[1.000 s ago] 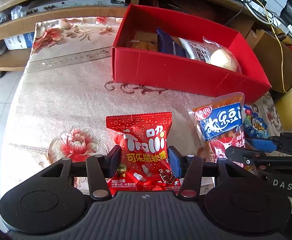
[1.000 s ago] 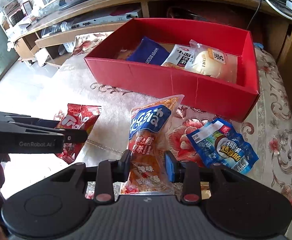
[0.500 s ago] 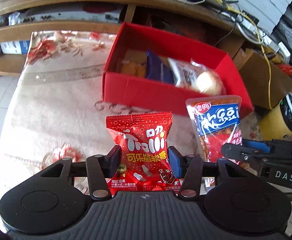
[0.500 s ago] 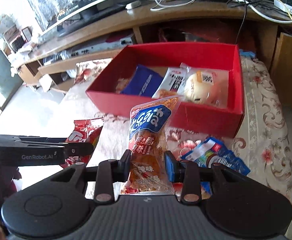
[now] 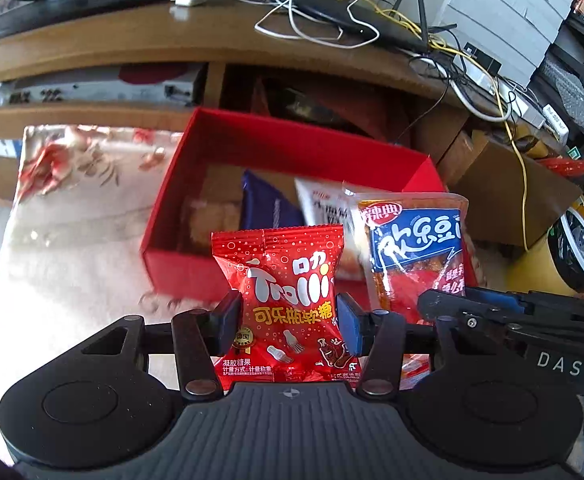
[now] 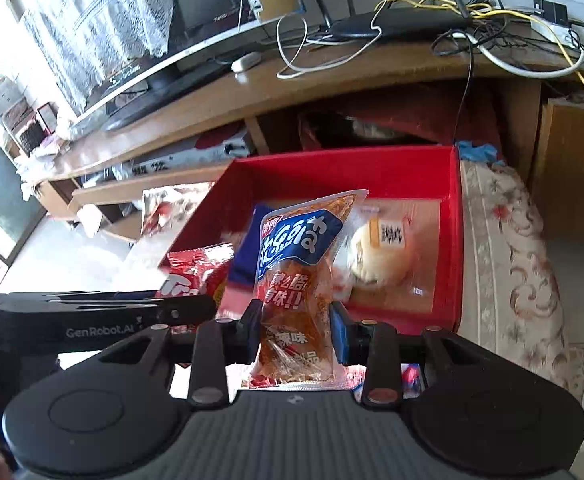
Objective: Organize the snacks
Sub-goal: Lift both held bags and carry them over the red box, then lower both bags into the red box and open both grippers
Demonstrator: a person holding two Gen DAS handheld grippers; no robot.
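Jaws of the left gripper [image 5: 288, 322] clamped on a red Trolli gummy packet [image 5: 282, 280], pads pressing both side edges; the packet stands upright between them, lifted clear of the cloth. Jaws of the right gripper [image 6: 295, 330] closed narrower, pinching the lower part of an orange spicy-snack pouch with a blue label [image 6: 297, 276], its top leaning up and away from the pads.

Left wrist view: beyond the jaws, the red box [image 5: 228, 152] with its open top facing up. Inside show a pale biscuit pack [image 5: 212, 220], a dark blue packet [image 5: 266, 208] and a white-wrapped snack [image 5: 319, 204], partly hidden behind the held packet. Right of the jaws, the right gripper comes in from the side with the orange pouch, just beside the Trolli packet. Floral tablecloth [image 5: 72, 208] left of the box. Box blurred.

Right wrist view: shows what the other hides, a round bun in clear wrap [image 6: 375, 256] lying in the box to the right of the jaws, on the box floor. The dark blue packet peeks out left of the pouch. Left of the jaws, the left gripper's arm and a corner of the Trolli packet. Low by the right pad, a sliver of a blue wrapper [image 6: 409, 372], too small to read. Wooden TV stand [image 6: 212, 100] with tangled cables [image 6: 371, 28] beyond the box.
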